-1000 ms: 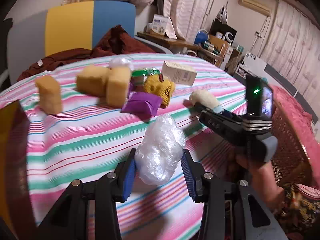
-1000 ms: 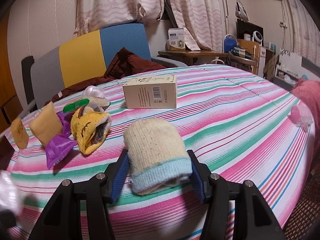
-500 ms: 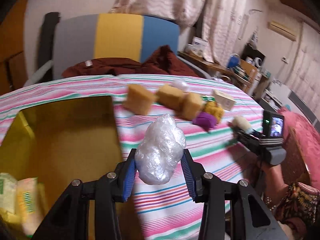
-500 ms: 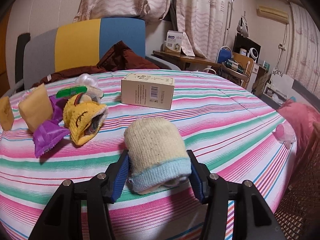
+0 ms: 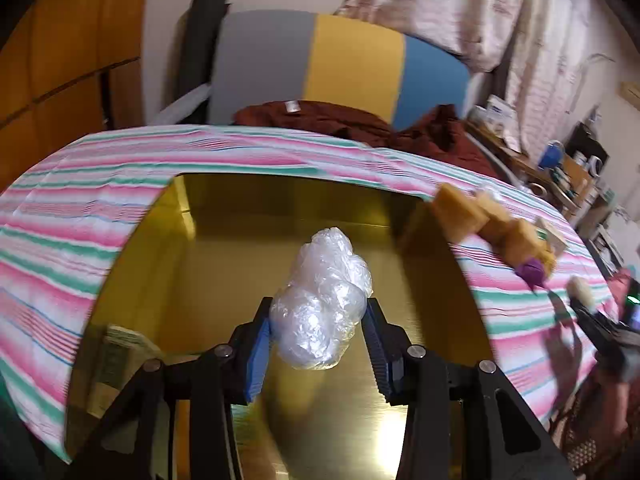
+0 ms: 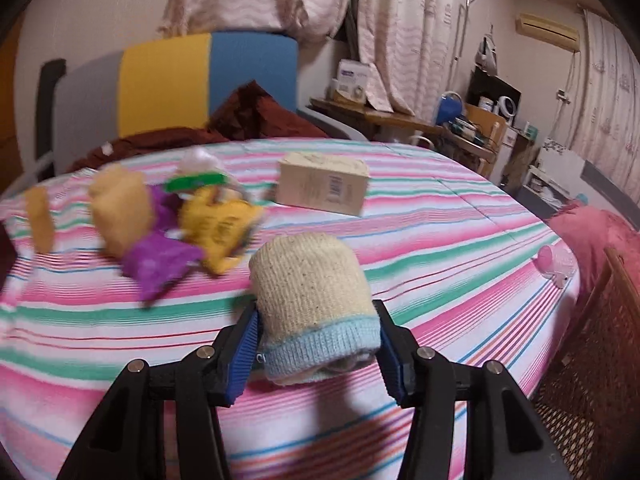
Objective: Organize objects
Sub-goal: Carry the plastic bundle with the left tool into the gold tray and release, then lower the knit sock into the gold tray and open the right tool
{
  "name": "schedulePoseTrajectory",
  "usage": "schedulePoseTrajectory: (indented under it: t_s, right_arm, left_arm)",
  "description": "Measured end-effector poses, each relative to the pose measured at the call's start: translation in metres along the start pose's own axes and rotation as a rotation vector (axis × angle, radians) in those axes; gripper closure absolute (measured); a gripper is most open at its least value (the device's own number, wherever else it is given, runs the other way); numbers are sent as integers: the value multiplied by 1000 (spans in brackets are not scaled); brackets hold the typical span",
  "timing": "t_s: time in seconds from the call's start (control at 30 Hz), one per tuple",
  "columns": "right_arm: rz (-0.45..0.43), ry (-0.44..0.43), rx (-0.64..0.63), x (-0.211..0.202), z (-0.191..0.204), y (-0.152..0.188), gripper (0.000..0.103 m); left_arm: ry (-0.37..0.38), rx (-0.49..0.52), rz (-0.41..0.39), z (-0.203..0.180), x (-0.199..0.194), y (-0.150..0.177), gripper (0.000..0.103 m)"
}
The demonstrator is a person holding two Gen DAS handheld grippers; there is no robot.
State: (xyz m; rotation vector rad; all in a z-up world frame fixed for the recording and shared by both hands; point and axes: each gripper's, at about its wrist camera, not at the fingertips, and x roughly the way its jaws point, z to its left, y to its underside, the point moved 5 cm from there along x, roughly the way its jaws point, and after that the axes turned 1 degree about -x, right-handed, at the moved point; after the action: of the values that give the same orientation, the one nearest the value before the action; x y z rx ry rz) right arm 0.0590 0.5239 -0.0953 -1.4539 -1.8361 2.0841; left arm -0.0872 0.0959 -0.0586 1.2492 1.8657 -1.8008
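In the left wrist view my left gripper (image 5: 318, 308) is shut on a crumpled clear plastic bag (image 5: 324, 280) and holds it in the air over an open gold-lined box (image 5: 224, 248). In the right wrist view my right gripper (image 6: 316, 320) has a rolled cream knit sock with a pale blue cuff (image 6: 308, 280) between its blue pads. Its jaws are closing on the roll, which sits just above the striped tablecloth (image 6: 440, 240). The right gripper (image 5: 592, 320) with the cream roll also shows at the left view's right edge.
Tan sponges (image 6: 120, 204), a purple cloth (image 6: 156, 260), a yellow cloth (image 6: 216, 224) and a cardboard carton (image 6: 324, 188) lie mid-table. A pink object (image 6: 556, 260) sits near the right edge. Packets (image 5: 120, 348) lie in the box's near corner. A wicker chair (image 6: 592, 360) stands beside the table.
My left gripper has swung left with the plastic bag, from above the tablecloth to above the gold box. My right gripper has risen a little with the knit roll.
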Motion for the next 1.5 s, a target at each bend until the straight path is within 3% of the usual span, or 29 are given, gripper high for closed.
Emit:
schedulePoseTrajectory:
  t_s: [0.3,0.5,0.67,0.77,0.93,1.13,1.27,1.33,1.5]
  right_arm:
    - [-98,-261,21,-84,66,-14,49]
    - [-153,-487,-75,-144,134,-23,49]
    - [-117,-665,-213,-178,203,-6,49]
    - [-70,-718,-280,-181,236,9,49]
    - [8,-763,-355,-180,275,26,49]
    - [83,-783,-410,-176,307,39,49]
    - [149,-791,-416,-167,321,47,49]
    - [175,-787,-421,-162,326,50,49]
    - [242,-798,-419,-154,341,59,48]
  left_arm:
    - [-88,-44,13,49,11,-5,59]
    - [-112,-42,41,61,20,-3,59]
    - [-115,-82,72,73,23,-7,58]
    - [-114,-125,76,84,23,-7,57]
    - [-114,-166,73,95,23,-7,53]
    - [-96,-220,68,101,17,-10,38]
    - [-83,-270,15,101,-1,-22,13]
    - [-111,-277,-17,102,-12,-28,7]
    - [-145,-274,-76,105,-33,-42,4]
